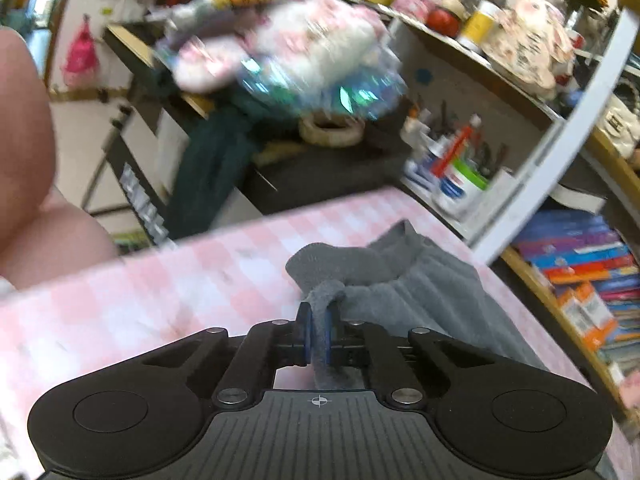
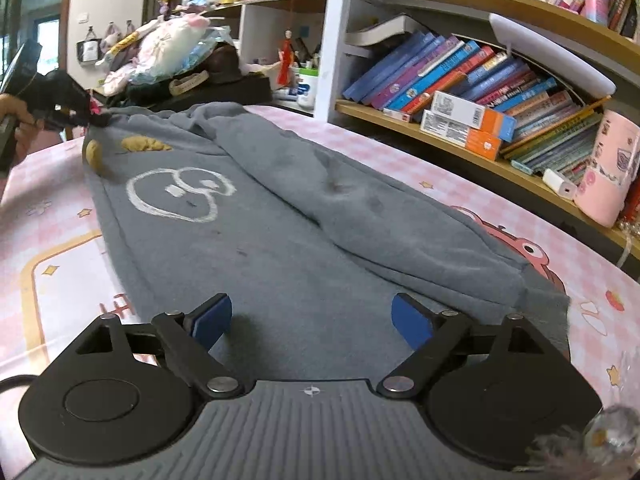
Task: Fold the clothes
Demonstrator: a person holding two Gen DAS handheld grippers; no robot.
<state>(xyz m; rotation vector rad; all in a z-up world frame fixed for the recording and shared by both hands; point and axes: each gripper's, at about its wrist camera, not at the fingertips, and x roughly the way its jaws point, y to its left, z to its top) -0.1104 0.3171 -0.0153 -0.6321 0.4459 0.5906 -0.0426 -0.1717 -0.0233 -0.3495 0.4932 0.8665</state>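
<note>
A grey sweatshirt [image 2: 256, 240] with a white cartoon outline and yellow patches lies spread on the pink checked tablecloth [image 2: 60, 248], one side folded over lengthwise. My left gripper [image 1: 318, 320] is shut on a bunched grey edge of the sweatshirt [image 1: 420, 292], lifting it slightly. In the right wrist view that same left gripper [image 2: 96, 120] shows at the garment's far left corner, held by a hand. My right gripper [image 2: 310, 316] hovers open over the near hem, blue pads [image 2: 412, 320] wide apart, nothing between them.
A bookshelf [image 2: 480, 80] full of books runs along the right of the table. A pink cup [image 2: 608, 168] stands on its lower ledge. A cluttered desk with plush toys [image 2: 168, 48] and a pen holder [image 1: 456, 168] sits beyond the far edge. A person's arm [image 1: 24, 160] is at left.
</note>
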